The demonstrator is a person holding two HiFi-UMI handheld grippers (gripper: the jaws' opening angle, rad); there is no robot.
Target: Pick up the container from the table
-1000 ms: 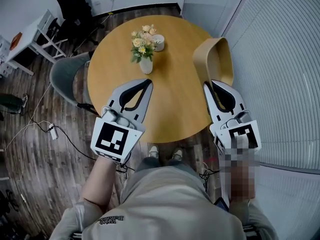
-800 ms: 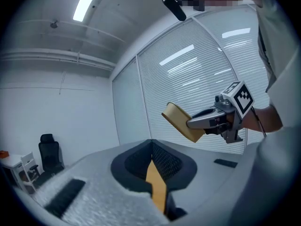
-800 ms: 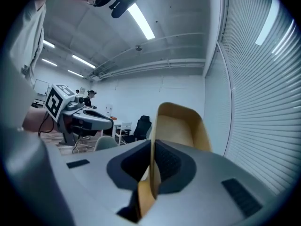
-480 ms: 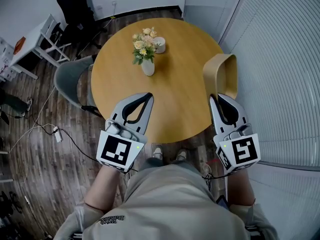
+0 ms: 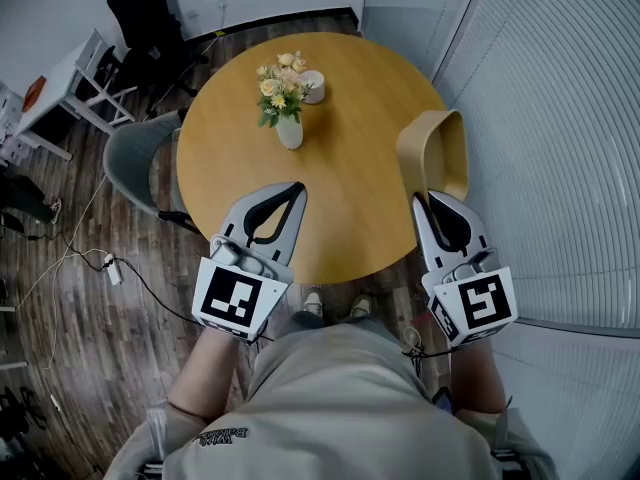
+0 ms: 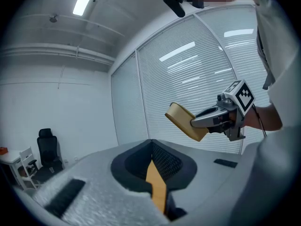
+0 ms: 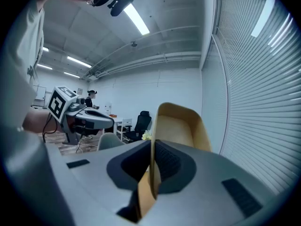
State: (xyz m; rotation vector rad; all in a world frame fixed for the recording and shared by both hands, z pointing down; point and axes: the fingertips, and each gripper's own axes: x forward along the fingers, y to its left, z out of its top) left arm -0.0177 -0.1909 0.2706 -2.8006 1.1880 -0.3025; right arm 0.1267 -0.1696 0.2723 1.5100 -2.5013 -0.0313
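The container [image 5: 435,154] is a tan wooden bowl-like tub, tilted on its side in the air over the right edge of the round table [image 5: 350,198]. My right gripper [image 5: 432,200] is shut on its near wall. The right gripper view shows that wall pinched between the jaws, with the container [image 7: 181,126] rising just past the right gripper [image 7: 153,144]. My left gripper [image 5: 296,190] hangs over the table's near left part, shut and holding nothing. From the left gripper [image 6: 151,145] the container [image 6: 183,121] shows held aloft in the right gripper [image 6: 207,120].
A white vase of flowers [image 5: 285,118] and a small white cup [image 5: 313,85] stand on the far side of the table. A grey chair [image 5: 135,158] sits at its left. A black office chair [image 5: 140,13] and white desk [image 5: 60,78] are farther off. Slatted blinds [image 5: 560,148] run along the right.
The right gripper stays shut on the container and has drawn slightly back toward me. The left gripper keeps its place. The head view has shifted a little.
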